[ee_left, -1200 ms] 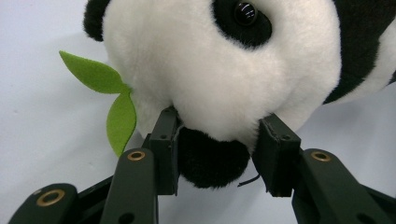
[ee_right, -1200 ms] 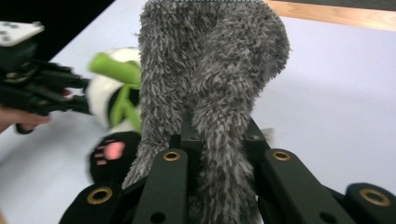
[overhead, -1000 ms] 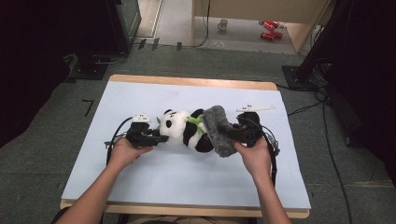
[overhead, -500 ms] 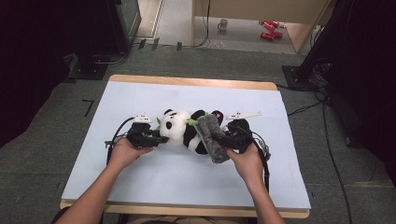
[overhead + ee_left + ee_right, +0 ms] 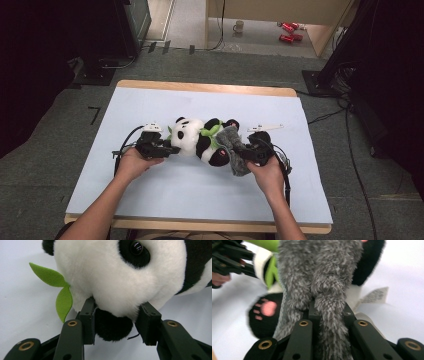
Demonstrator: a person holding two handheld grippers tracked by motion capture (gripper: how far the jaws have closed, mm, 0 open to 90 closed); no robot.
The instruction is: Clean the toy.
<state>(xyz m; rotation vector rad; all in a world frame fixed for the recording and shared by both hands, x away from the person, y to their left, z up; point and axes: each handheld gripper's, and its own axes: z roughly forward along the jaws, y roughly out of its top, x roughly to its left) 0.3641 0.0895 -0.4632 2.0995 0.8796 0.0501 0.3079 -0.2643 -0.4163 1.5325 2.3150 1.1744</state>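
Two grips: left gripper (image 5: 116,315) clamps panda (image 5: 197,140) head; right gripper (image 5: 328,310) pinches grey cloth (image 5: 234,150).
Axis: panda lies left-right, cloth at its right end, nearer the right hand.

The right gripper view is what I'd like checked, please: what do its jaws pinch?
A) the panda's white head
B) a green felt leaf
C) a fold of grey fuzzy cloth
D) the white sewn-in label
C: in the right gripper view, the right gripper has its jaws closed on a strand of the grey fuzzy cloth, which lies draped over the plush panda.
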